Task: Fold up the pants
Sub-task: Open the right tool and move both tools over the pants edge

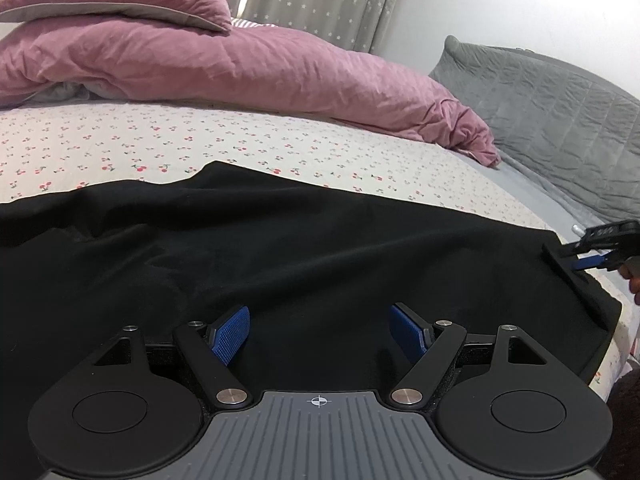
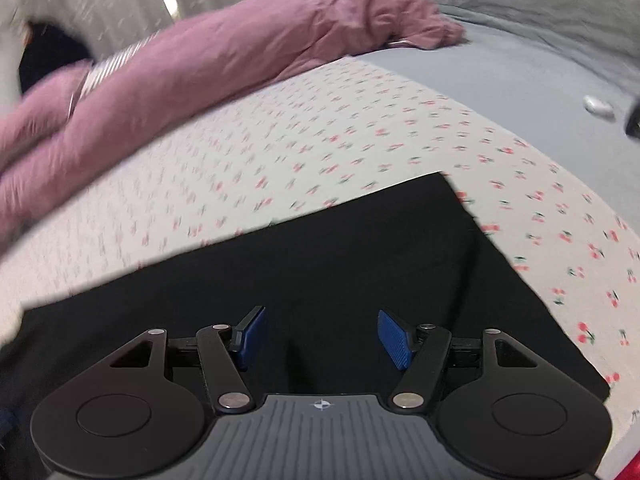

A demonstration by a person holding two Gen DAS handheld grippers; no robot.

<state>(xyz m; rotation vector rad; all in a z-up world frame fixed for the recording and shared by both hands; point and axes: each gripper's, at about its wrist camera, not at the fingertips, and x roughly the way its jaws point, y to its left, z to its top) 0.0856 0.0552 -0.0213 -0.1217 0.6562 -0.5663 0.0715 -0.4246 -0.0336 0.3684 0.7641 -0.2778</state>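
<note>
Black pants (image 1: 280, 248) lie on the cherry-print sheet (image 1: 120, 140); we hold left gripper (image 1: 320, 334) and right gripper (image 2: 320, 338) above them, jaws open and empty.

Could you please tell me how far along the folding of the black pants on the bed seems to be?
Done: the black pants lie spread on the cherry-print sheet, with a straight edge and square corner in the right wrist view. In hand: nothing; the left gripper and right gripper both have open jaws above the cloth. Left: the pants still cover a wide area, so further folds probably remain.
</note>
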